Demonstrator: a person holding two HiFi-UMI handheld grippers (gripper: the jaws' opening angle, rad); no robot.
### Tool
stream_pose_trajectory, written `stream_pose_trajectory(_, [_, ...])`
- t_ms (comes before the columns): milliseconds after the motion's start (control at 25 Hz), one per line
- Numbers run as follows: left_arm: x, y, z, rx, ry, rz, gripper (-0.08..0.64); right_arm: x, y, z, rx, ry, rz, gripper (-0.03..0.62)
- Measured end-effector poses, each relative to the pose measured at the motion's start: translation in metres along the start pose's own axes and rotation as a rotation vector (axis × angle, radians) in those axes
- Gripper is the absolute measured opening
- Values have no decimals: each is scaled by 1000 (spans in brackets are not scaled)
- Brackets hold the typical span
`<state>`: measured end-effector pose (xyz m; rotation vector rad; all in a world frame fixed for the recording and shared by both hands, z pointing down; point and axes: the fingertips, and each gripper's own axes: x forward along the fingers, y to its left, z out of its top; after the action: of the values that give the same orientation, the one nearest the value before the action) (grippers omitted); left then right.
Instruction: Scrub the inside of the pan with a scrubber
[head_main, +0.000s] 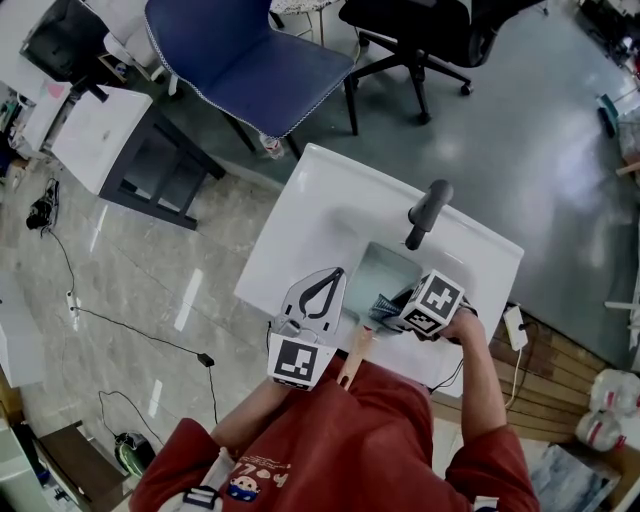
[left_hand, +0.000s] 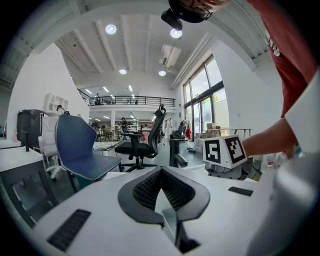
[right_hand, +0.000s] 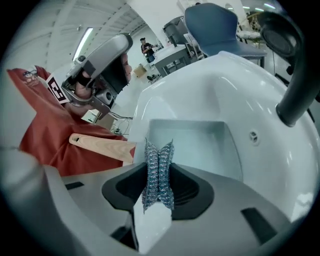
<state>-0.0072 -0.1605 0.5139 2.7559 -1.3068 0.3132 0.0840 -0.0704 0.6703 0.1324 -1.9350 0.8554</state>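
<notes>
Steel-mesh scrubber (right_hand: 158, 155) sits pinched upright between the jaws of the right gripper (right_hand: 159, 176), which are closed on its middle so that its top flares out above them. That gripper hangs over the near edge of the basin (right_hand: 200, 142), a rectangular well set in a white sink (head_main: 320, 200). A black faucet (head_main: 428, 212) rises at the far side of the basin.

A wooden pan handle (right_hand: 100, 146) sticks out over the near rim of the sink towards the person's red shirt (head_main: 350, 440), just left of the scrubber. The bowl of the pan cannot be made out in any view.

The left gripper (left_hand: 161, 172) is held to the left of the right one, over the sink's near left corner. Its jaws are together with nothing between them, and it looks out across the room rather than down into the basin. A blue chair (head_main: 250, 60) and a black chair (head_main: 420, 25) stand beyond the sink.
</notes>
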Motion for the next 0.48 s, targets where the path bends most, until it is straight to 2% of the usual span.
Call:
stream_pose_trajectory(240, [0, 2, -2, -20, 13, 8, 12, 14, 3, -8, 75, 65, 63, 150])
stream_pose_trajectory(320, [0, 3, -2, -41, 22, 14, 12, 15, 3, -8, 77, 66, 67, 152])
stream_pose_trajectory(480, [2, 3, -3, -18, 7, 6, 12, 15, 2, -10, 88, 49, 67, 152])
